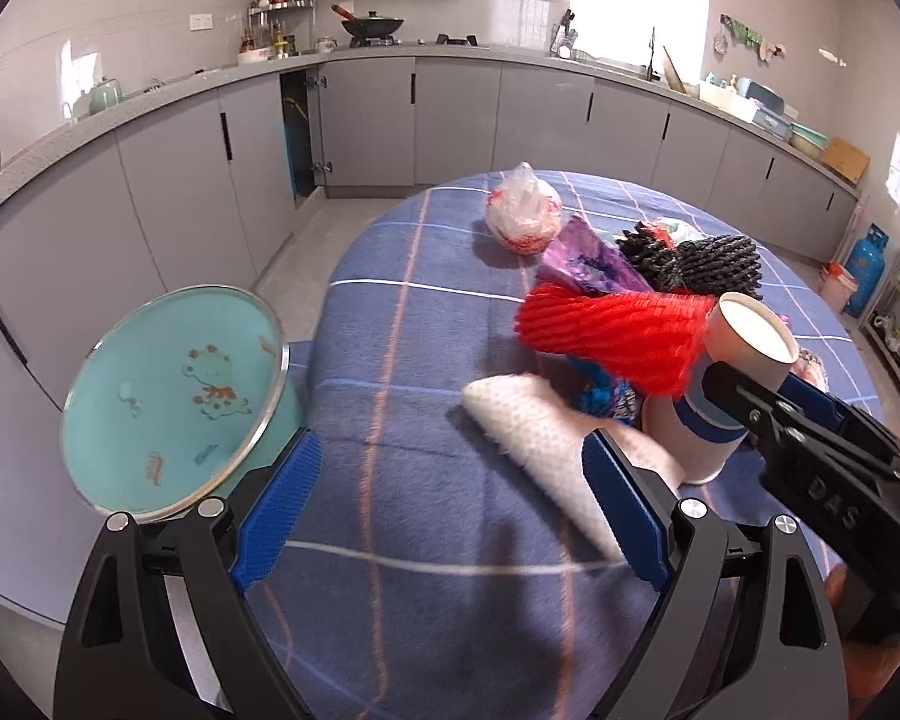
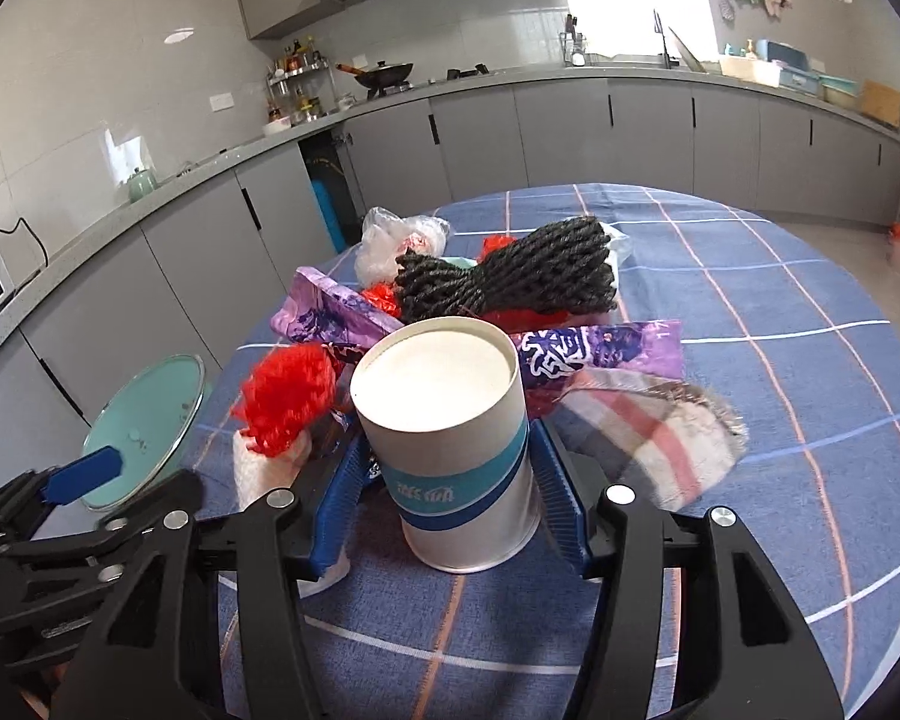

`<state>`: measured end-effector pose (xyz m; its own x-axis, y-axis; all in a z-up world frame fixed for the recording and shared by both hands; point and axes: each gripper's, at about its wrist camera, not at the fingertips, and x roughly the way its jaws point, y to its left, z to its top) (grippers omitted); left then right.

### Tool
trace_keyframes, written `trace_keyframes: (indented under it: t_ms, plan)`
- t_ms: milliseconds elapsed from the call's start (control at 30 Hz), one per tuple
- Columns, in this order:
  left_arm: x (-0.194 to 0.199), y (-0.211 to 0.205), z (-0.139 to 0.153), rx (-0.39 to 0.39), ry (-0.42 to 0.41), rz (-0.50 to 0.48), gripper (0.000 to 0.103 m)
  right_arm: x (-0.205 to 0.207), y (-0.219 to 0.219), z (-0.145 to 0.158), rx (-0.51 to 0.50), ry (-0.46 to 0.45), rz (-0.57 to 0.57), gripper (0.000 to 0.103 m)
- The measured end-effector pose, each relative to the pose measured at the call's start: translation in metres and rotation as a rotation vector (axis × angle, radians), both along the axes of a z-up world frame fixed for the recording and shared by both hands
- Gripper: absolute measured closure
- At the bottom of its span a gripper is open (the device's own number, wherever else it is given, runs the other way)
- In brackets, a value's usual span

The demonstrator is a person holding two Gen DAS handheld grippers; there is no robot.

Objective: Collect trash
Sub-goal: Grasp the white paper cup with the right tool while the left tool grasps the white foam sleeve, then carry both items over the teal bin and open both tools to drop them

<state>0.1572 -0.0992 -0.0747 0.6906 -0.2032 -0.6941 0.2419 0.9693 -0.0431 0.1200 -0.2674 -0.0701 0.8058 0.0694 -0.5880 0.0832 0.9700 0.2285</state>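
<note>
A pile of trash lies on the blue checked tablecloth (image 1: pixel 426 312): red foam net (image 1: pixel 618 324), white foam sleeve (image 1: pixel 528 420), black foam net (image 2: pixel 510 270), purple wrapper (image 2: pixel 600 348), a plastic bag (image 1: pixel 522 210). An upside-down paper cup (image 2: pixel 456 450) with blue bands stands at the pile's near edge. My right gripper (image 2: pixel 450 498) is shut on the cup, a pad on each side; it also shows in the left wrist view (image 1: pixel 744 396). My left gripper (image 1: pixel 450 516) is open and empty, just short of the white sleeve.
A teal bin with a round glass-rimmed lid (image 1: pixel 174 396) stands off the table's left edge, also in the right wrist view (image 2: pixel 144 426). A striped cloth (image 2: pixel 654 438) lies right of the cup. Grey kitchen cabinets (image 1: pixel 366 120) run behind.
</note>
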Motion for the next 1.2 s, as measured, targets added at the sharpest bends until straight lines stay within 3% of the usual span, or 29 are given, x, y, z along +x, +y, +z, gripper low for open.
trace_keyframes:
  t_ms: [267, 400, 433, 533, 633, 833, 1100, 1200]
  plan:
    - [0.009, -0.036, -0.019, -0.008, 0.085, -0.037, 0.019, -0.027, -0.023, 0.021, 0.022, -0.072, -0.053, 0.048]
    - [0.013, -0.046, -0.033, 0.005, 0.121, -0.053, 0.045, -0.032, -0.03, 0.023, 0.038, -0.081, -0.073, 0.048]
    - [0.011, -0.046, -0.033, 0.018, 0.101, -0.064, 0.061, -0.032, -0.031, 0.024, 0.04, -0.083, -0.077, 0.048]
    - [0.009, -0.033, -0.028, -0.057, 0.108, -0.079, 0.077, -0.034, -0.033, 0.031, 0.045, -0.095, -0.088, 0.048]
    - [-0.002, -0.02, -0.014, -0.033, 0.028, -0.087, 0.077, -0.036, -0.032, 0.04, 0.047, -0.128, -0.093, 0.048]
    - [-0.018, 0.018, 0.011, -0.064, -0.096, -0.048, 0.077, -0.036, -0.017, 0.063, 0.047, -0.215, -0.072, 0.048]
    - [-0.006, 0.07, 0.033, -0.044, -0.142, 0.086, 0.077, -0.009, 0.035, 0.087, 0.032, -0.251, 0.05, 0.048]
    - [0.002, 0.099, 0.035, 0.001, -0.137, 0.18, 0.077, 0.008, 0.067, 0.087, 0.039, -0.238, 0.13, 0.047]
